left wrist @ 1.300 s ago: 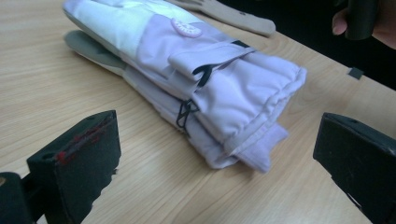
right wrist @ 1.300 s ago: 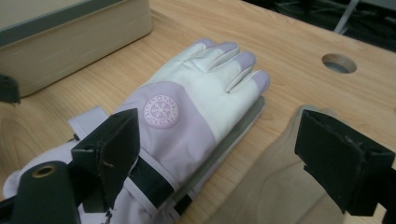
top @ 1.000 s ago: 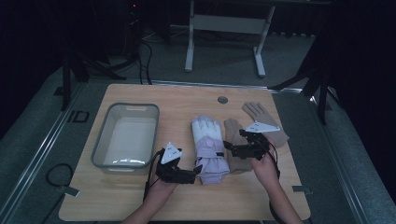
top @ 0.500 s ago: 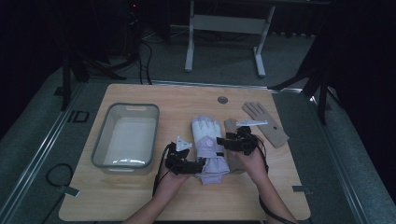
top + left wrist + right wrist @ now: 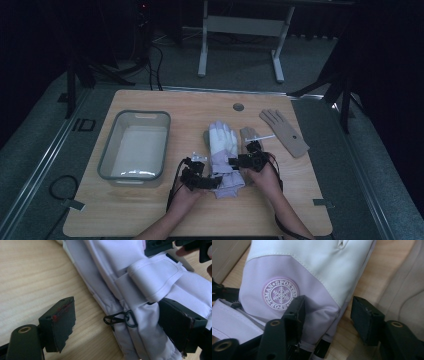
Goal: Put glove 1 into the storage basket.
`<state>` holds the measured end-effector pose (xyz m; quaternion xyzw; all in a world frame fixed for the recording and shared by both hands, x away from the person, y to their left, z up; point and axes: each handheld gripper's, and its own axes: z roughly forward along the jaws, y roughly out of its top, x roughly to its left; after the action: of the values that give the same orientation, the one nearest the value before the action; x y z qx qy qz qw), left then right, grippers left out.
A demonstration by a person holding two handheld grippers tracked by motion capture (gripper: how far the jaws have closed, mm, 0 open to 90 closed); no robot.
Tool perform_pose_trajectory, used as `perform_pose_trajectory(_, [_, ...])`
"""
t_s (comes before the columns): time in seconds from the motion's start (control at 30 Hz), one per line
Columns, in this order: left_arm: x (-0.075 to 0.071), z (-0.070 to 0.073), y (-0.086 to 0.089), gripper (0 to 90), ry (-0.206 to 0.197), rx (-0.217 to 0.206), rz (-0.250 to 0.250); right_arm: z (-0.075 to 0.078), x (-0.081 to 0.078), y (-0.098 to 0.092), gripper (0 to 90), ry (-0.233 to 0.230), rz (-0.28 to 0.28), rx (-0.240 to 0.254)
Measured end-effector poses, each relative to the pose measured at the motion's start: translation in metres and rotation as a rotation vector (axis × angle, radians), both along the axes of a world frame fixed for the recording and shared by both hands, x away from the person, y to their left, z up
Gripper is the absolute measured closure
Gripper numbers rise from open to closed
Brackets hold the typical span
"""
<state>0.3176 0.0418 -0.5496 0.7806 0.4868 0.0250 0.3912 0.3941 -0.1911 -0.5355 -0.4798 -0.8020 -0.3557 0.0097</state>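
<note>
A white and lilac ski glove (image 5: 222, 147) lies palm down in the middle of the wooden table (image 5: 150, 210), fingers pointing away. My left gripper (image 5: 210, 181) is at the left side of its cuff. In the left gripper view its jaws (image 5: 120, 325) have just been closing and straddle the cuff edge, with its strap and small black clip (image 5: 120, 319); the left pad stays off the fabric. My right gripper (image 5: 240, 161) is at the glove's right side. Its jaws (image 5: 332, 315) have just been closing around the lilac edge near the snowflake badge (image 5: 280, 293); the right pad stands clear on the wood.
A clear plastic bin (image 5: 107, 155) stands left of the glove. One beige glove (image 5: 285, 131) lies flat at the right, and another (image 5: 247, 134) pokes out beside the white glove. A round hole (image 5: 238, 107) sits near the table's far edge.
Both hands have come down and inward onto the white glove's cuff. The right gripper has moved left, away from the beige gloves, and its jaws have narrowed.
</note>
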Motion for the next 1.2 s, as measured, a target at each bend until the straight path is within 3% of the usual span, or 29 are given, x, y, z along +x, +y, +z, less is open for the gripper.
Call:
perform_pose_trajectory(0.13, [-0.001, -0.001, -0.001, 24.7, -0.003, -0.015, -0.011, -0.001, 0.001, 0.003, 59.3, -0.002, 0.042, -0.017])
perform_pose_trajectory(0.23, [-0.001, -0.003, 0.001, 40.1, 0.019, -0.065, -0.035, -0.002, 0.002, 0.002, 63.4, 0.012, 0.043, -0.002])
perform_pose_trajectory(0.3, [-0.001, -0.003, 0.001, 47.8, 0.024, -0.076, -0.044, -0.002, 0.001, 0.002, 65.4, 0.016, 0.029, 0.005])
perform_pose_trajectory(0.43, [-0.004, 0.000, 0.000, 66.2, -0.004, -0.065, -0.038, 0.000, -0.001, 0.003, 76.6, 0.011, 0.003, 0.008])
perform_pose_trajectory(0.5, [-0.005, 0.002, -0.001, 70.0, -0.019, -0.051, -0.041, 0.002, -0.003, 0.005, 78.8, -0.007, -0.003, -0.005])
perform_pose_trajectory(0.7, [0.000, 0.007, 0.002, 74.9, 0.003, -0.079, -0.061, 0.010, -0.008, 0.008, 80.5, -0.057, -0.015, -0.027])
perform_pose_trajectory(0.9, [0.003, 0.024, 0.002, 75.5, -0.042, -0.053, -0.097, 0.025, -0.010, 0.006, 81.3, -0.090, -0.021, -0.016])
perform_pose_trajectory(1.07, [0.007, 0.045, 0.007, 75.5, -0.062, -0.070, -0.120, 0.046, -0.012, 0.005, 81.3, -0.139, -0.028, 0.005])
perform_pose_trajectory(1.2, [0.010, 0.063, 0.012, 75.6, -0.084, -0.055, -0.140, 0.064, -0.014, 0.008, 81.3, -0.172, -0.039, 0.019])
